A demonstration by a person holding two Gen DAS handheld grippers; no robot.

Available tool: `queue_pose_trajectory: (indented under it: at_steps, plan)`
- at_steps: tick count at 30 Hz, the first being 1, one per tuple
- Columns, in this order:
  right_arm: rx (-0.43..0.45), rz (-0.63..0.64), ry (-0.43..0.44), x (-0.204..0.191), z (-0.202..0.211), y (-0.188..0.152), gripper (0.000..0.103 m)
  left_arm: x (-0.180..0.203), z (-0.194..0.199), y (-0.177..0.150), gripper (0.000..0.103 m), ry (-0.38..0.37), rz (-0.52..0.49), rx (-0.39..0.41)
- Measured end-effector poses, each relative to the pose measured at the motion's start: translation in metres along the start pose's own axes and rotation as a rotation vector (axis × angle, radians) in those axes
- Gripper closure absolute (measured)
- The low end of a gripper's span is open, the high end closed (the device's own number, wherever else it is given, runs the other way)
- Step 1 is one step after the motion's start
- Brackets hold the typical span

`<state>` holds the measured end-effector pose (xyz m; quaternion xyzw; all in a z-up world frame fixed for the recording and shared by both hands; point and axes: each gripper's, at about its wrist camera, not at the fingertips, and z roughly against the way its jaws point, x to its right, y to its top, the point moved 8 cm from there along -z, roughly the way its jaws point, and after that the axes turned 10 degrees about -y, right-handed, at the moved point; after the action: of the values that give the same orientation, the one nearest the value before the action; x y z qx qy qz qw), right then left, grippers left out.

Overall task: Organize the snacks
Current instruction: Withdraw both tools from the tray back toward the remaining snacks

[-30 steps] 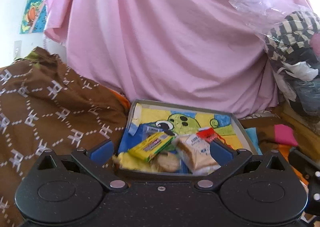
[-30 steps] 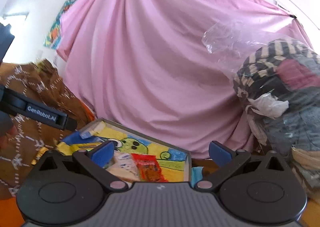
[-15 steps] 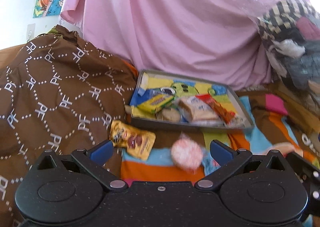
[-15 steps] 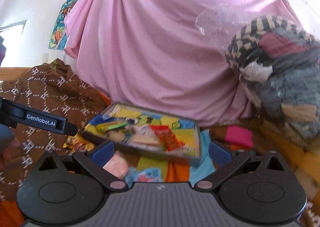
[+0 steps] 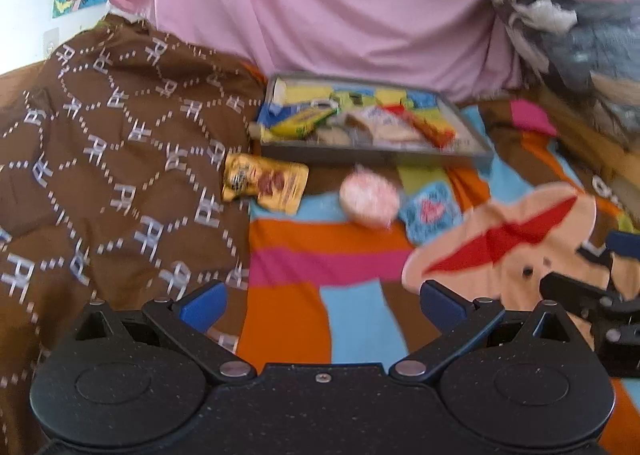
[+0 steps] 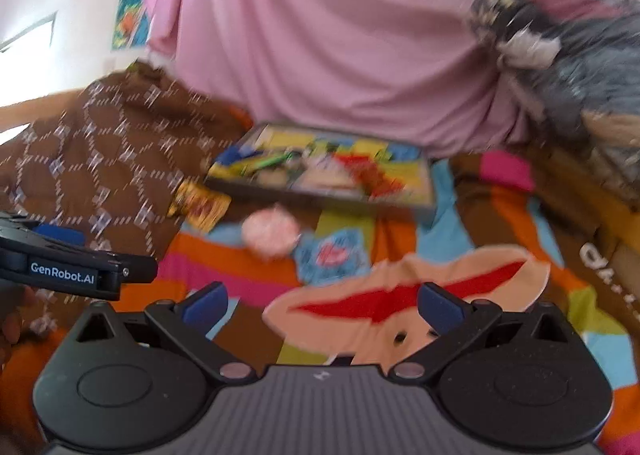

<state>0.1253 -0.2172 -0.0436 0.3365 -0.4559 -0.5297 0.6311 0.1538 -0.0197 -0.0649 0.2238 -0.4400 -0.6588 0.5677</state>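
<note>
A grey tray (image 5: 376, 154) (image 6: 320, 197) with a cartoon lining lies at the back of the bed and holds several snacks, among them a yellow-green pack (image 5: 302, 123) and a red pack (image 5: 426, 126). In front of it on the bedspread lie a yellow pouch (image 5: 266, 183) (image 6: 200, 205), a pink round snack (image 5: 370, 197) (image 6: 272, 231) and a blue packet (image 5: 430, 211) (image 6: 334, 255). My left gripper (image 5: 323, 305) and right gripper (image 6: 324, 305) are both open, empty, and well short of these snacks.
A brown patterned blanket (image 5: 112, 159) is heaped on the left. A pink sheet (image 5: 320, 7) hangs behind the tray. A pile of clothes (image 5: 572, 15) sits at the right. The colourful bedspread (image 5: 320, 255) covers the foreground. The right gripper's body (image 5: 592, 303) shows at right.
Both views have pulled back and tilted down from the tray. The loose snacks and the bedspread in front of the tray have come into view. Both grippers stay open.
</note>
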Motion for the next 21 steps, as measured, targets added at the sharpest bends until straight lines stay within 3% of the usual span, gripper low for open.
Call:
queue_pose_trajectory:
  at_steps: [7,15,21]
  plan:
    - [-0.071,-0.008,0.038,-0.003,-0.002,-0.017,0.000,-0.006,0.005,-0.024,0.001,0.012,0.003,-0.068]
    - [-0.141,0.007,0.055,-0.004,-0.012,-0.027,0.000,-0.016,-0.003,-0.029,0.001,0.066,-0.003,-0.175]
    - [-0.179,0.009,0.083,-0.007,-0.017,-0.030,0.000,-0.019,-0.012,-0.025,0.001,0.102,-0.052,-0.212]
